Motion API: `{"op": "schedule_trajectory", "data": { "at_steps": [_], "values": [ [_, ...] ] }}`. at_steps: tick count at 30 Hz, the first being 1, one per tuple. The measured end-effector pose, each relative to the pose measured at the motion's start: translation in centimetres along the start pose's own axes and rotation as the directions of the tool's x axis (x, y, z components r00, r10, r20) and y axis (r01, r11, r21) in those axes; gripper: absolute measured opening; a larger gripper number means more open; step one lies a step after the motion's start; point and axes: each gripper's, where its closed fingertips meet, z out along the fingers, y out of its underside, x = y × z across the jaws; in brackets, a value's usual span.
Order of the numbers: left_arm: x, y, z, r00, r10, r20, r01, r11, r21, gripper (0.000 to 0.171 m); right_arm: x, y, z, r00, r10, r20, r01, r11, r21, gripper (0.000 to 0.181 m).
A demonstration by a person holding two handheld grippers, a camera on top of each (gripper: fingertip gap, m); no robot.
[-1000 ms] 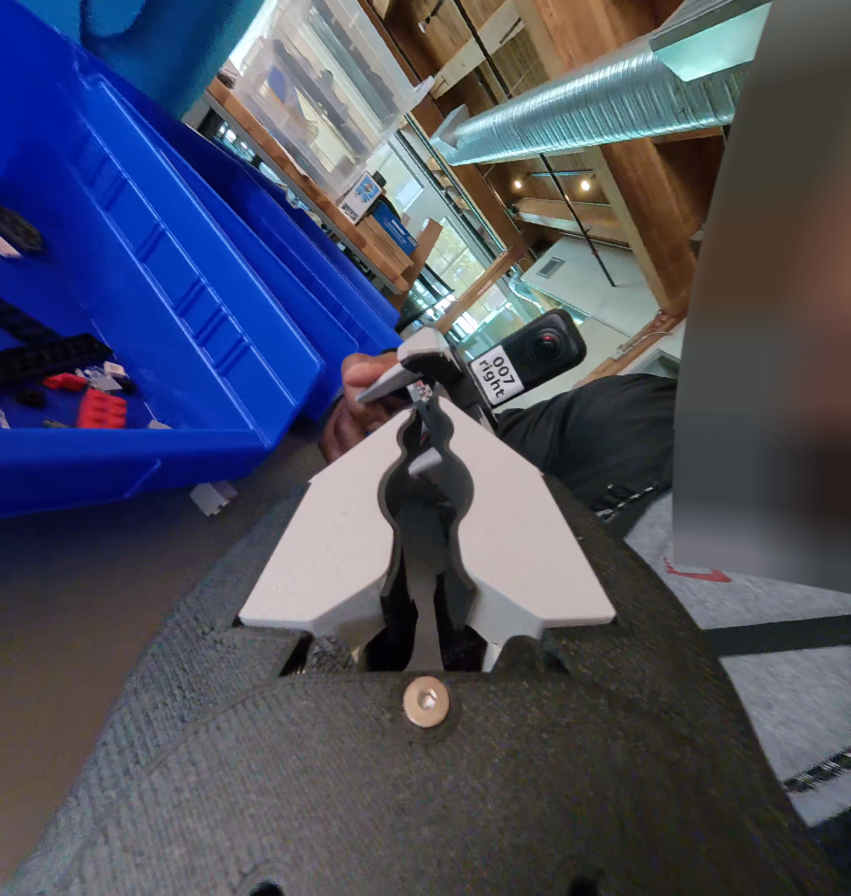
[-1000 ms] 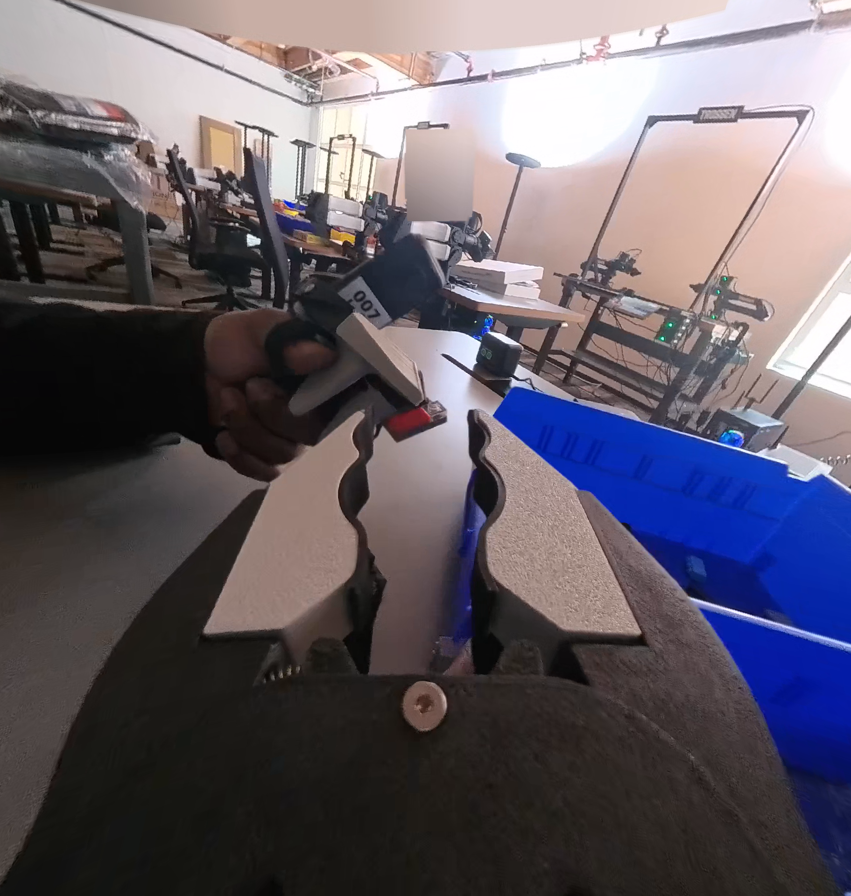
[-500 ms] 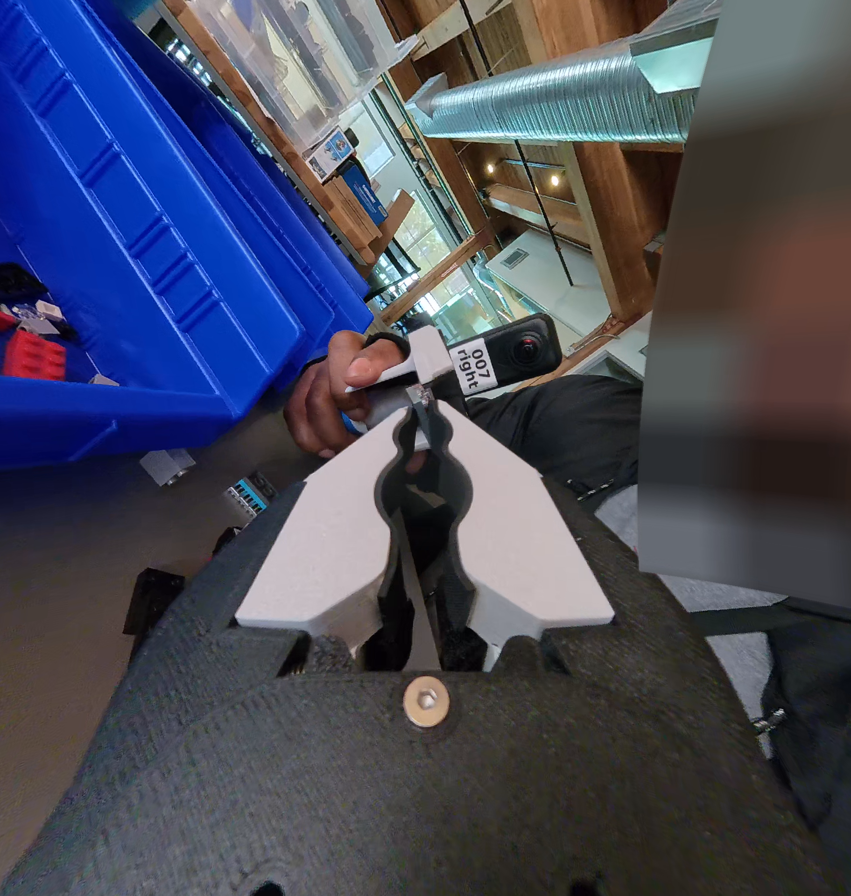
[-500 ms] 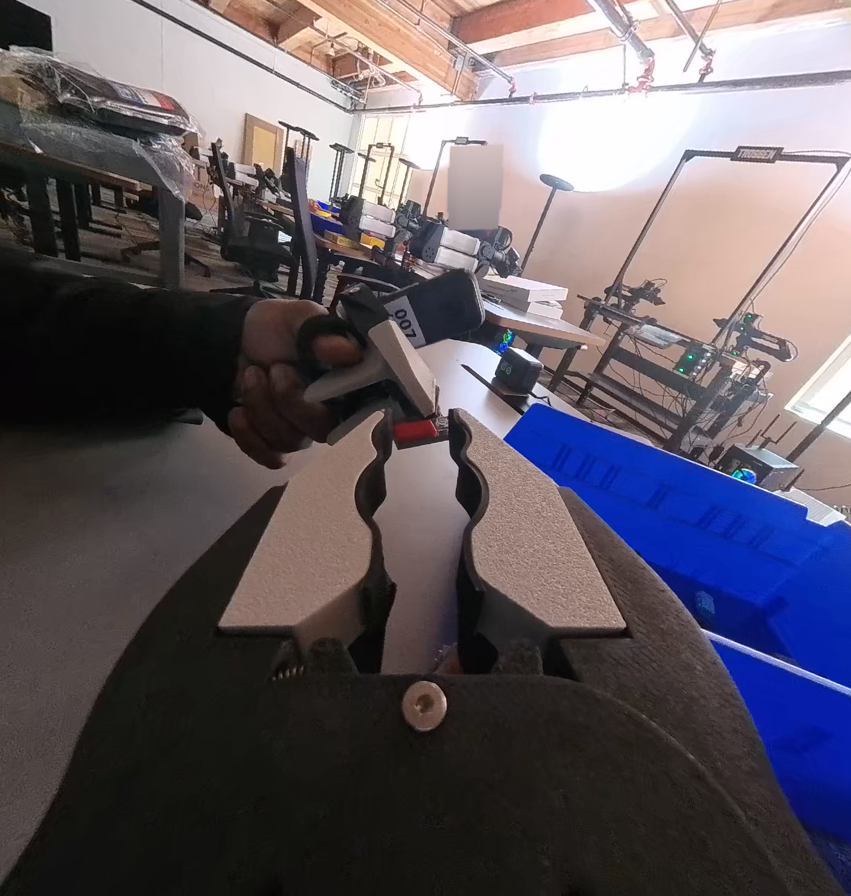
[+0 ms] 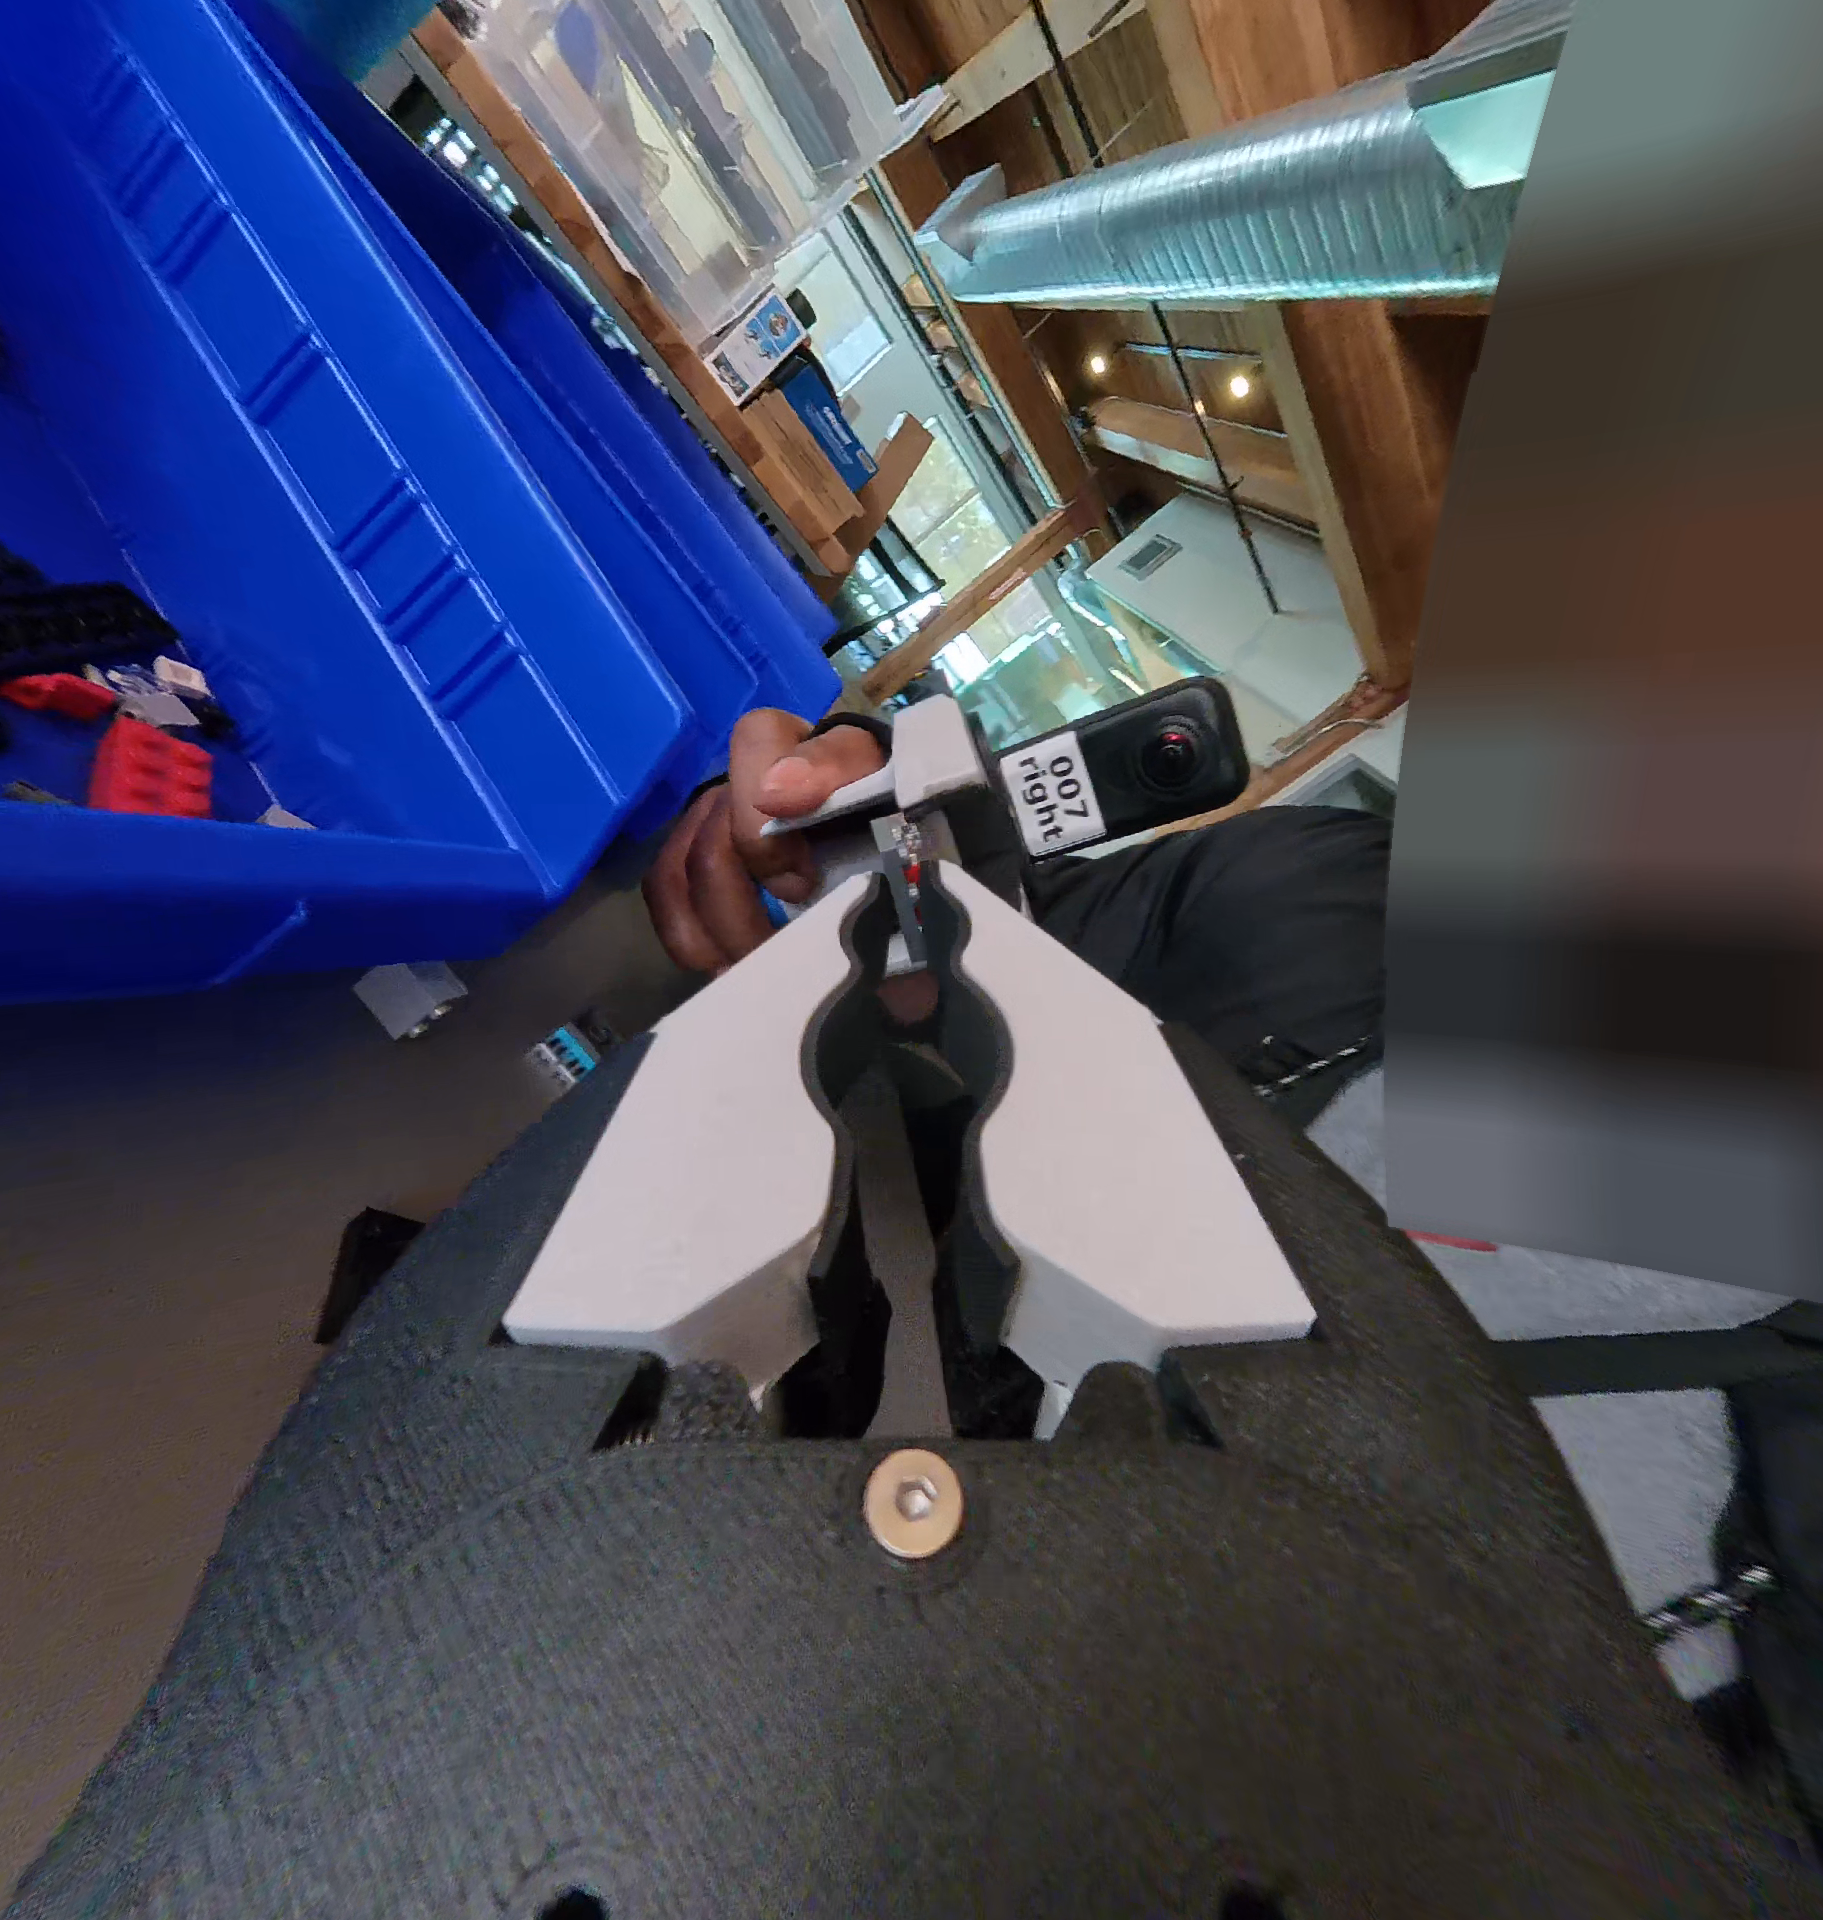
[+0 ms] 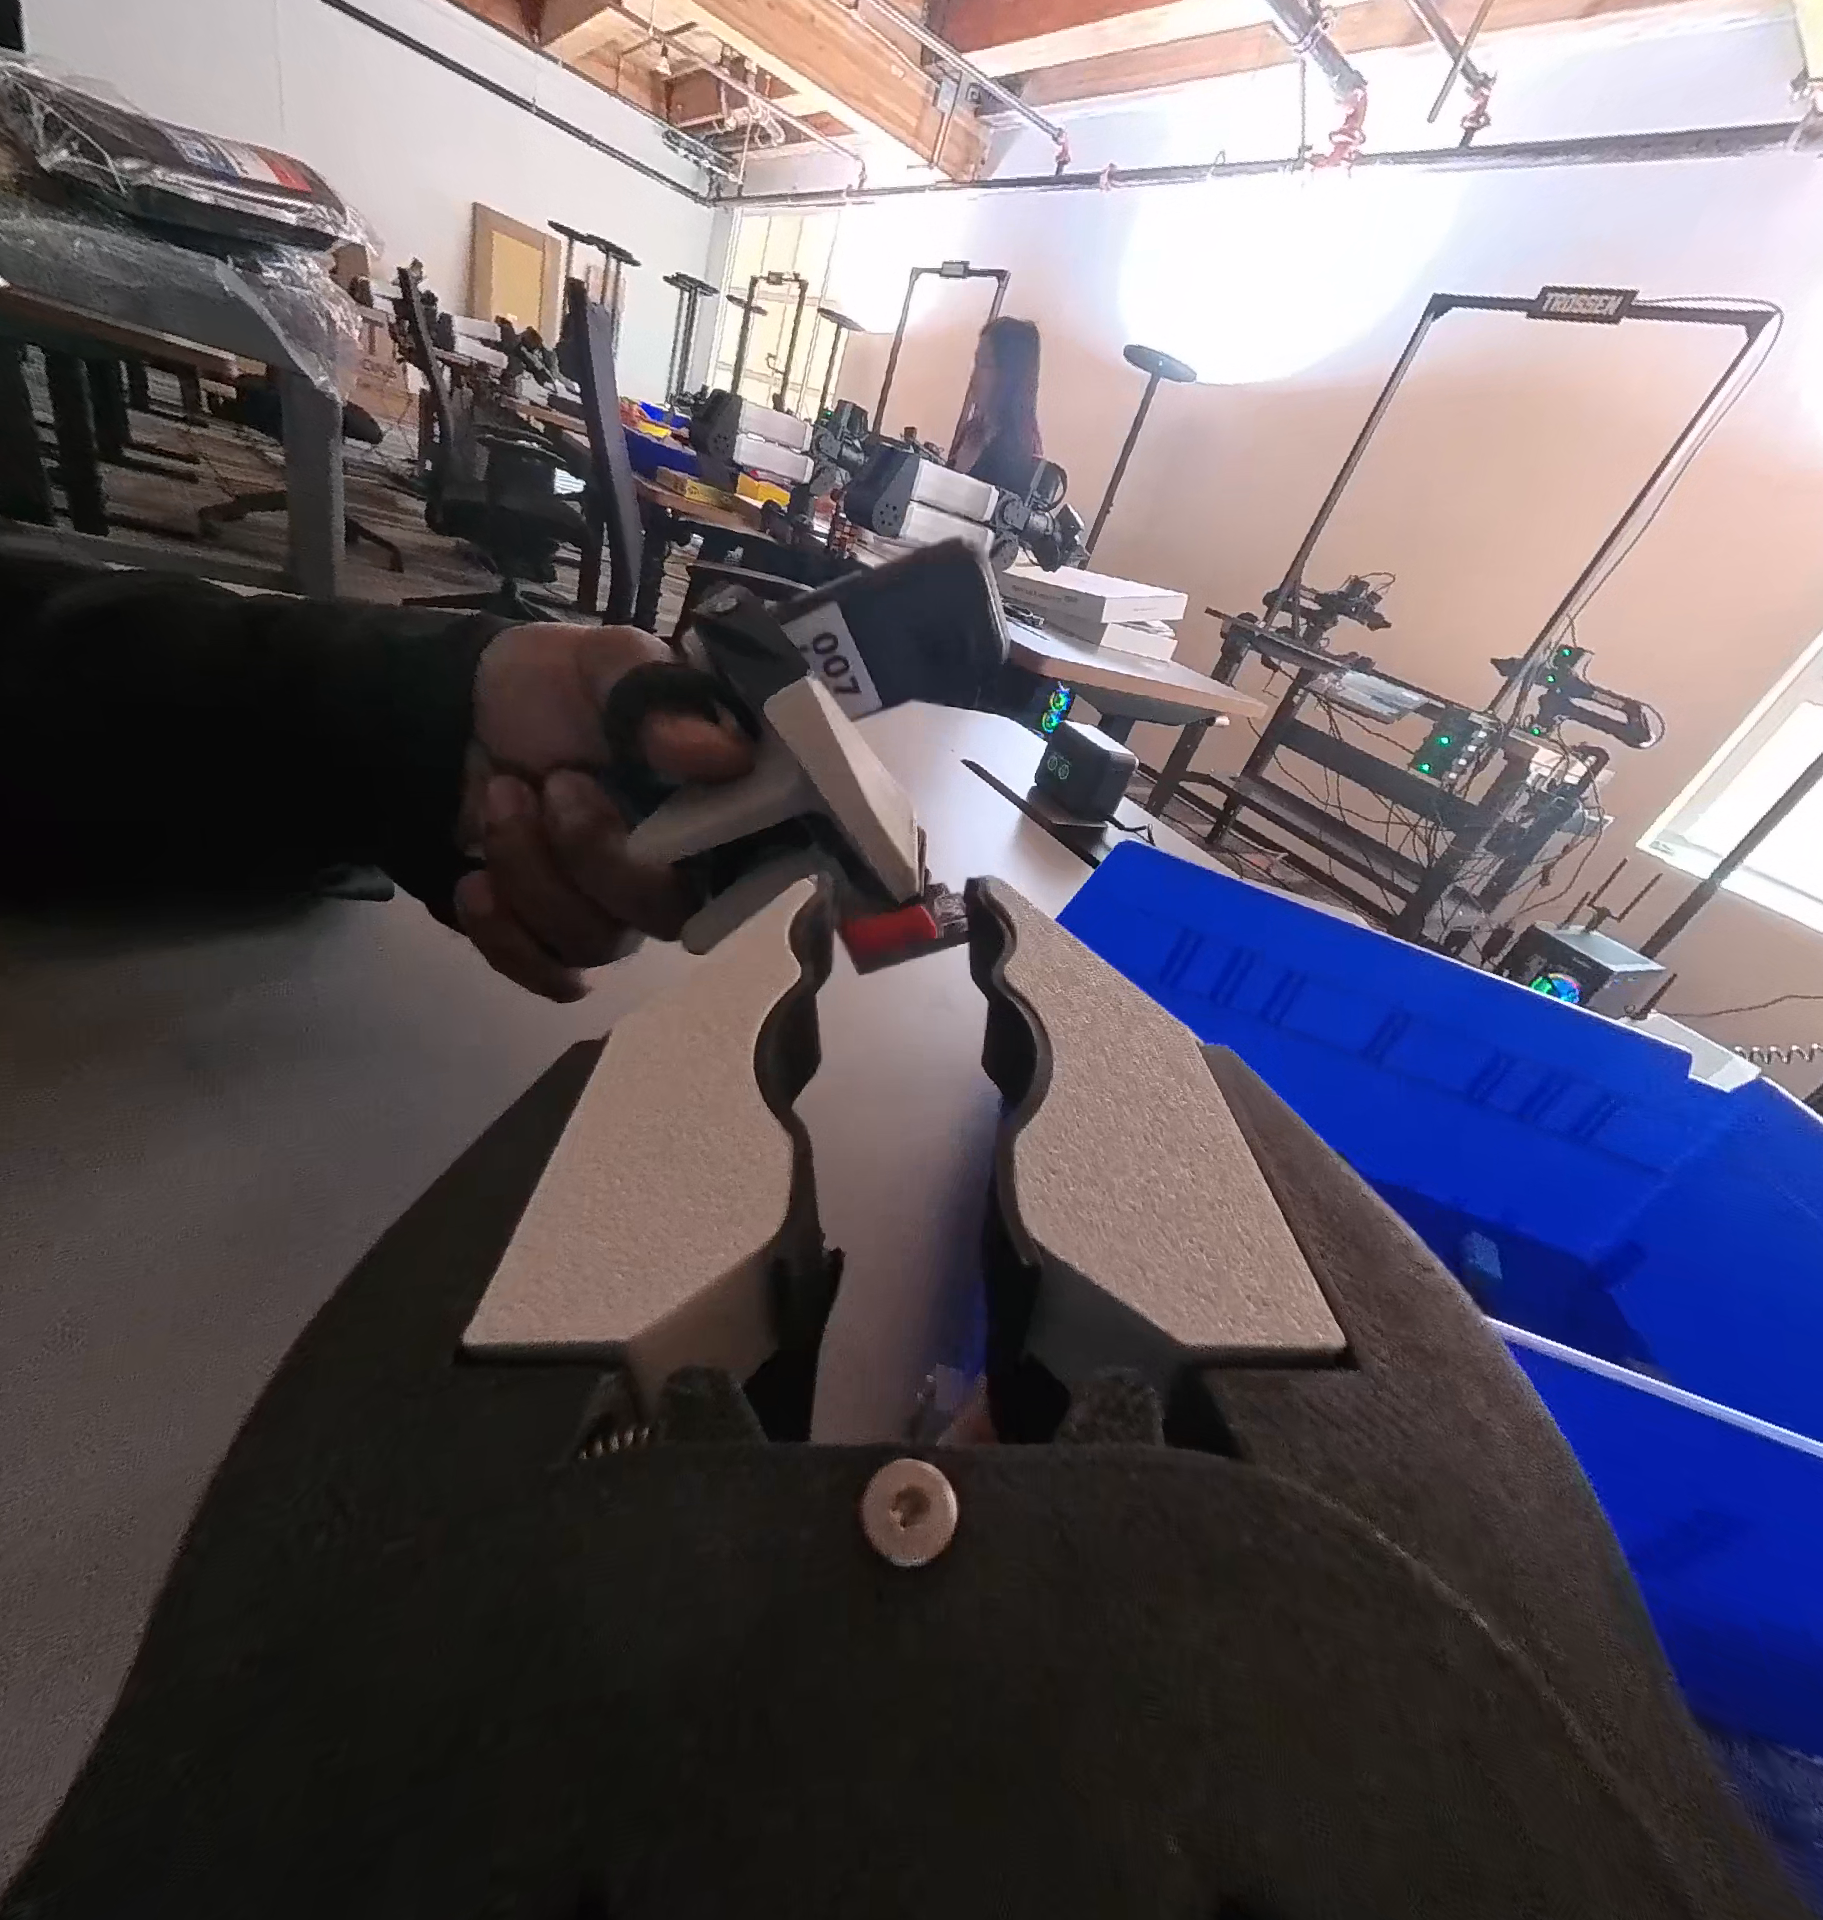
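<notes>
Grey tabletop (image 6: 159, 1195) carries blue bins (image 5: 367, 520); workshop desks (image 6: 1094, 665) behind.

The right gripper (image 6: 891, 904) has its fingers (image 6: 678, 1132) parted around a small red-and-grey piece (image 6: 891, 928), which the left gripper (image 6: 912, 883) clamps above the grey counter (image 6: 159, 1195), beside a blue bin (image 6: 1406, 1060).

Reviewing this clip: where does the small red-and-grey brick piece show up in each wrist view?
Left wrist view: the red-and-grey brick piece sits just above centre, pinched at the tips of the left hand-held gripper.
Right wrist view: it is at upper centre, held out by the left hand-held gripper, between the open tips of the right hand-held gripper.
Shared landmark: the blue bin.
</notes>
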Motion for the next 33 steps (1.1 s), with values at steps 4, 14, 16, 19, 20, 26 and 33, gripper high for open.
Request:
{"op": "schedule_trajectory", "data": {
  "at_steps": [4,14,16,19,20,26,33],
  "values": [
    [0.0,-0.1,-0.1,0.997,0.067,0.030,-0.067,0.998,-0.009,0.005,0.0,0.3,0.1,1.000,0.020,0.006,-0.020,1.000,-0.013,0.035],
    [0.7,0.2,0.0,0.994,0.111,0.001,-0.111,0.993,-0.028,0.005,-0.2,0.2,0.1,1.000,-0.004,0.002,0.004,1.000,-0.003,0.028],
    [0.6,0.1,0.0,0.994,0.107,0.002,-0.107,0.994,-0.028,0.006,-0.1,0.2,0.1,1.000,-0.014,-0.007,0.014,1.000,-0.005,0.028],
    [0.3,0.0,-0.2,0.993,0.113,0.026,-0.112,0.993,-0.033,0.010,0.3,0.2,0.0,1.000,-0.014,-0.028,0.014,1.000,-0.005,0.028],
    [0.1,0.0,-0.4,0.992,0.123,0.043,-0.121,0.992,-0.037,0.013,0.4,0.2,0.0,0.999,-0.011,-0.035,0.011,1.000,-0.004,0.027],
    [-1.1,0.0,-0.8,0.965,0.210,0.159,-0.197,0.976,-0.093,0.037,0.8,0.1,-0.1,0.999,-0.010,-0.053,0.010,1.000,-0.004,0.027],
    [-0.3,0.3,-0.5,0.978,0.182,0.101,-0.173,0.981,-0.089,0.024,0.6,0.2,0.0,0.999,-0.018,-0.047,0.018,1.000,-0.001,0.027]
  ]
}}
